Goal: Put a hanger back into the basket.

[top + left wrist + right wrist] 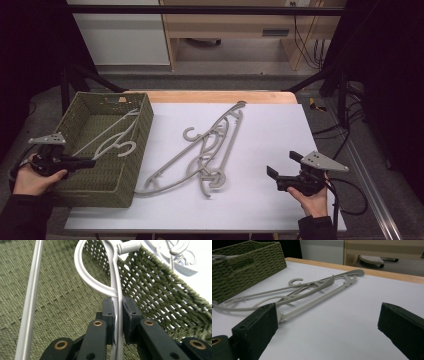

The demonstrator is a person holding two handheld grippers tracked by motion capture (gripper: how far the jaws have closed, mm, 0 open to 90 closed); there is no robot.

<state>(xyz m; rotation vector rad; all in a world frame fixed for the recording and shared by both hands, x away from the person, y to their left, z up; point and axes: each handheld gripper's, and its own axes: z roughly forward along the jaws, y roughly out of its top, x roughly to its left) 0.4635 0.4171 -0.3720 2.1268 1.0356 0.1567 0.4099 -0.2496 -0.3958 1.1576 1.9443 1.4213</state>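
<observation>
Clearing hangers into a basket, early stage. The left hand-held gripper [118,315] is clamped on a thin grey plastic hanger [111,137], holding it inside the olive woven basket [141,131]. Several more curved, hooked hangers [205,152] lie tangled on the smooth white tabletop [270,135], yet to be moved. The right hand-held gripper [282,167] hovers wide apart, empty.
</observation>
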